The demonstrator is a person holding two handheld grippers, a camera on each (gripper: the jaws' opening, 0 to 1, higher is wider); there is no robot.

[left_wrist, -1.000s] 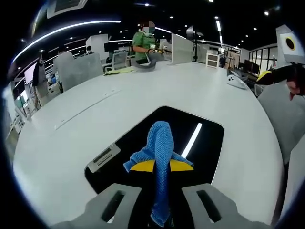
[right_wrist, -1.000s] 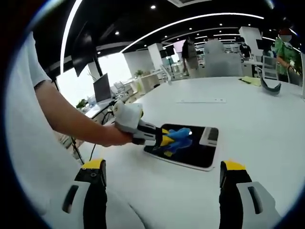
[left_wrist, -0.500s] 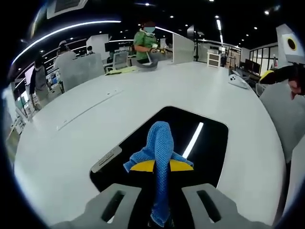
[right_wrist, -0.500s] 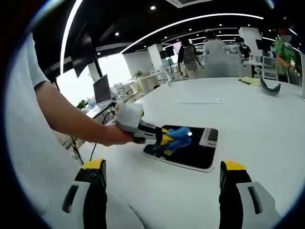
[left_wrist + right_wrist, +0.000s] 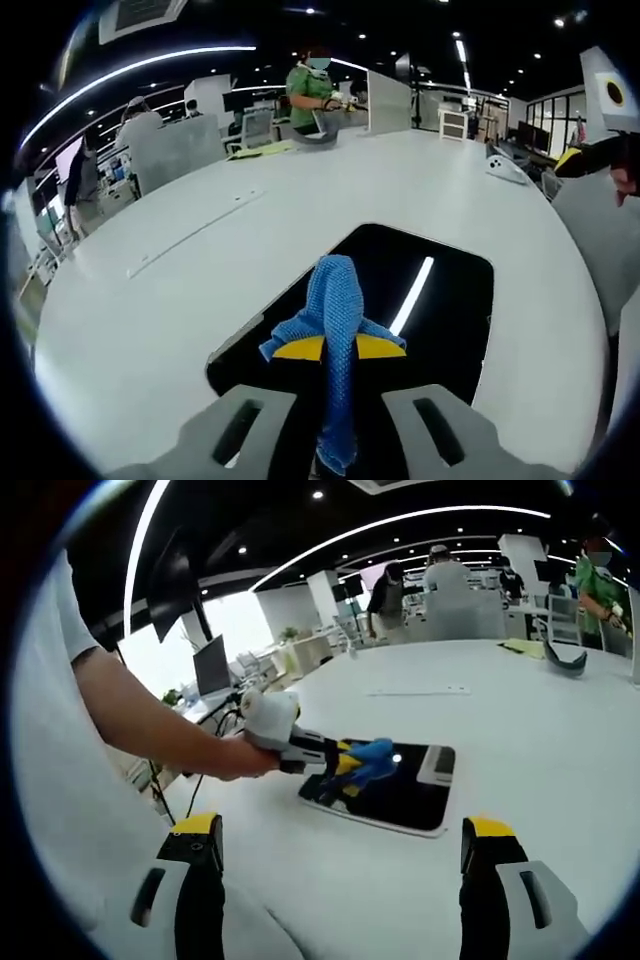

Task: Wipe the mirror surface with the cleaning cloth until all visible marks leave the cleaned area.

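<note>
A dark rectangular mirror point(image 5: 440, 300) point(image 5: 400, 800) lies flat on the white table point(image 5: 150, 300), reflecting ceiling lights. My left gripper point(image 5: 338, 345) point(image 5: 345, 767) is shut on a blue knitted cleaning cloth point(image 5: 335, 310) point(image 5: 368, 757), which hangs over its yellow tips above the mirror's near-left part. In the right gripper view a person's hand point(image 5: 235, 758) holds that left gripper. My right gripper point(image 5: 340, 865) stands open, well short of the mirror, with nothing between its yellow-tipped fingers point(image 5: 197, 825).
The white table point(image 5: 560, 730) stretches wide around the mirror. A person in green point(image 5: 312, 92) stands at its far end near a grey curved object point(image 5: 565, 660). Other people, chairs and desks stand beyond the table. A monitor point(image 5: 212, 665) sits at left.
The left gripper has slid with the cloth across the mirror toward its far end; the mirror's grey end strip has left the left gripper view. The right gripper has held still.
</note>
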